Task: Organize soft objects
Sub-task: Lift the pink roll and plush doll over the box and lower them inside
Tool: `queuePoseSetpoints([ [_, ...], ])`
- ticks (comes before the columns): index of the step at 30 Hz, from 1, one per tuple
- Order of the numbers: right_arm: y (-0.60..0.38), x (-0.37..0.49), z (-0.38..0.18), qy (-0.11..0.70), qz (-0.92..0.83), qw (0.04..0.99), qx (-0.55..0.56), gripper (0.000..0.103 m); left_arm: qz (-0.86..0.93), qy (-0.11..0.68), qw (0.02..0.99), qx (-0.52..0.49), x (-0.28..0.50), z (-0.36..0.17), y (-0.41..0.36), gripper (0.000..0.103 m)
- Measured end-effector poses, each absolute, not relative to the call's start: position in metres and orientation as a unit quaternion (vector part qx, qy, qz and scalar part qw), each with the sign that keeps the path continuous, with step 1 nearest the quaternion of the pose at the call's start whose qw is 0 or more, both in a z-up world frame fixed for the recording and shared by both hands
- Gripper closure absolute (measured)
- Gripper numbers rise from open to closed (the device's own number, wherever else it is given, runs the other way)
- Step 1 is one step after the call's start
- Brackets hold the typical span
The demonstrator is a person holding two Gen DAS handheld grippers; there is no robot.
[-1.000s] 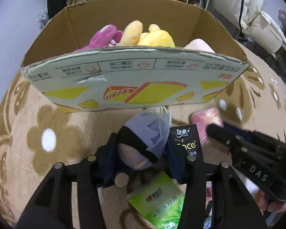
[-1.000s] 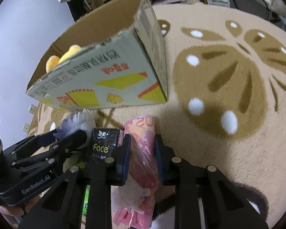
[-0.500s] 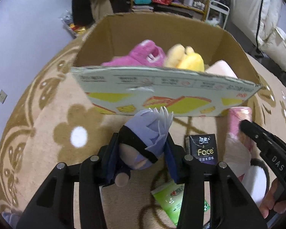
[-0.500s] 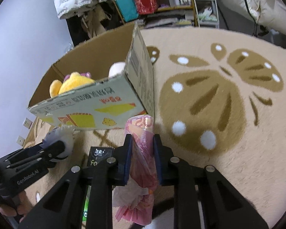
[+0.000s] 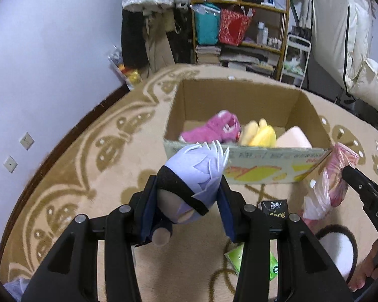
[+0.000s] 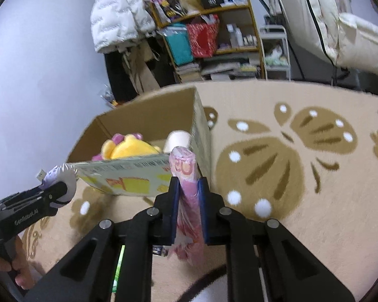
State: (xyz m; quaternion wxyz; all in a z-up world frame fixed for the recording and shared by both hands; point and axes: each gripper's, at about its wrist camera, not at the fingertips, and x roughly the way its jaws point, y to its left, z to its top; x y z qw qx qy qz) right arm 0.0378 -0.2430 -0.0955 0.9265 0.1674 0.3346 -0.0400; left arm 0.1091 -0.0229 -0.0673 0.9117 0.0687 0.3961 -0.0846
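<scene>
Between left claw (image 5: 186,201) pads: round felt-haired plush doll (image 5: 189,186).

The cardboard box (image 5: 242,100) hides the pink plush's (image 5: 214,128) lower part; the green packet (image 5: 239,259) sits half behind the left tongs (image 5: 186,201).

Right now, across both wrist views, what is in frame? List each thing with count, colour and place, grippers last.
cardboard box: 1, brown, open on the rug.
pink plush: 1, inside the box, left part.
yellow plush: 1, inside the box, middle.
pale plush: 1, cream-pink, inside the box, right part.
doll: 1, lavender hair, black band, in the left gripper.
pink pack: 1, plastic-wrapped, in the right gripper.
black tissue pack: 1, on the rug.
green pack: 1, on the rug.
rug: 1, beige, brown pattern.
shelf: 1, wooden, cluttered, by the wall.
left gripper: shut on the doll.
right gripper: shut on the pink pack.
</scene>
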Motion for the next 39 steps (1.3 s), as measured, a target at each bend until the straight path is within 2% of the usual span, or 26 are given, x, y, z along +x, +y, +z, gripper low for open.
queuePoseSetpoints([
  [8,-0.238,0.027,-0.062,0.298,-0.035,0.941,0.159,0.089,-0.102,0.378,0.92,0.029,0.104,-0.043,-0.008,0.06],
  [24,-0.241,0.053,0.014,0.211,-0.018,0.969,0.125,0.089,-0.1,0.302,0.946,0.065,0.121,-0.001,-0.03,0.059],
  [34,-0.231,0.102,0.009,0.19,-0.01,0.978,0.089,0.089,-0.114,0.291,0.945,0.092,0.148,-0.02,-0.051,0.059],
  [39,-0.227,0.124,-0.009,0.206,0.001,0.974,0.089,0.089,-0.119,0.301,0.943,0.08,0.159,-0.033,-0.053,0.059],
])
